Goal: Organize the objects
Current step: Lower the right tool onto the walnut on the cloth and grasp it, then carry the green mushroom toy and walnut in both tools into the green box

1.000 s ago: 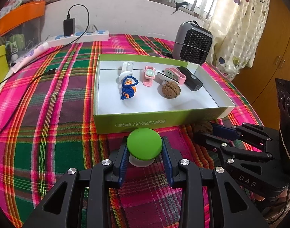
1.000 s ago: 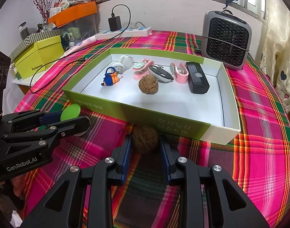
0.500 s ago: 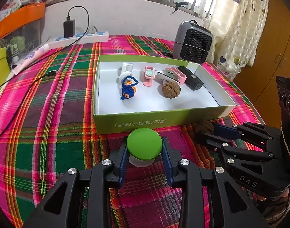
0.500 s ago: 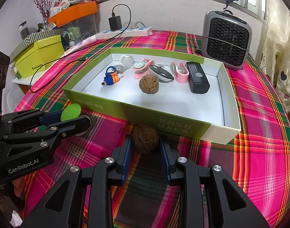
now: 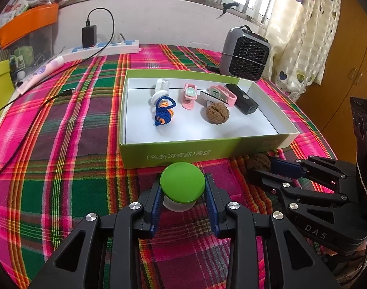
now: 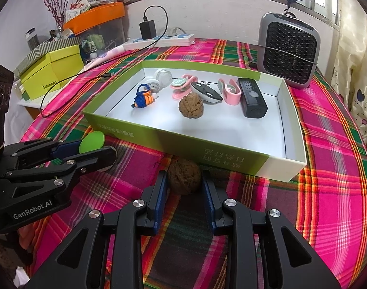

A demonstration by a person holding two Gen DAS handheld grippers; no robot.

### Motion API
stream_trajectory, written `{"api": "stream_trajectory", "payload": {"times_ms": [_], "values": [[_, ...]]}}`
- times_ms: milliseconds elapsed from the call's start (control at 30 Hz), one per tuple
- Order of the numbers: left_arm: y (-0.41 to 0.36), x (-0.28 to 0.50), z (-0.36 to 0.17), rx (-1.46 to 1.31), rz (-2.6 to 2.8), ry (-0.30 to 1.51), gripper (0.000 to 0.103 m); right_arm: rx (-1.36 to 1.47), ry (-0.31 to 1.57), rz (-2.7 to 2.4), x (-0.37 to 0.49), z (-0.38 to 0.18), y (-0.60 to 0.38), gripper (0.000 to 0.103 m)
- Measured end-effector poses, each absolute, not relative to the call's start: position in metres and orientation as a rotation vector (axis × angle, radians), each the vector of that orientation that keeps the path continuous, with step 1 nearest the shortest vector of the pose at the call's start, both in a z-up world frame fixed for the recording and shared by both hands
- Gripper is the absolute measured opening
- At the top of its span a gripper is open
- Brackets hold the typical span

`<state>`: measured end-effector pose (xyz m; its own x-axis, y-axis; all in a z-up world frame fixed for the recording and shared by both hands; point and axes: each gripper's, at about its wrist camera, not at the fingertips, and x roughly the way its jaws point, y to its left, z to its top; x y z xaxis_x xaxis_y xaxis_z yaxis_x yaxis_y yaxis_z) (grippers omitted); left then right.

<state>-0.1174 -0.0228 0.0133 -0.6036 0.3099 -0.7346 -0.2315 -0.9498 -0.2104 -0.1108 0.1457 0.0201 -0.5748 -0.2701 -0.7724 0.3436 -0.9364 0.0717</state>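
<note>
— What does each gripper hold?
— The left gripper (image 5: 182, 192) clamps the green-capped jar (image 5: 182, 185); the right gripper (image 6: 185, 180) pinches a walnut (image 6: 185, 176).
— Where are they?
— Both sit on the plaid tablecloth (image 5: 63, 173), just before the green tray (image 5: 200, 150).

We see a box (image 6: 173, 142) mid-table, a walnut (image 6: 191, 106) inside, another walnut (image 6: 184, 176) before its near wall, a fan (image 6: 289, 50) behind, possibly touching.

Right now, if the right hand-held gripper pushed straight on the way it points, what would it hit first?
The right hand-held gripper is already closed on a walnut. Straight ahead, that walnut would likely meet the near green wall of the open box, which looks close behind it, though depth is hard to judge.
</note>
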Motion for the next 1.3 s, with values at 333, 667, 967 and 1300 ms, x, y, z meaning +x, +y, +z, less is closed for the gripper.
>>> {"api": "stream_trajectory", "payload": {"times_ms": [333, 667, 967, 1300], "values": [[-0.023, -0.115, 0.013, -1.204, 2.577, -0.131, 0.030, 1.209, 0.112, -2.511, -0.109, 0.021, 0.147, 0.029], [-0.023, -0.105, 0.020, -1.182, 2.592, -0.112, 0.030, 1.186, 0.102, -2.512, -0.101, 0.025, 0.149, 0.029], [-0.015, -0.094, 0.041, -1.114, 2.615, -0.088, 0.030, 1.133, 0.080, -2.527, -0.096, 0.040, 0.154, 0.029], [-0.010, -0.101, 0.061, -1.064, 2.628, -0.085, 0.030, 1.063, 0.075, -2.564, -0.099, 0.061, 0.162, 0.029]]}}
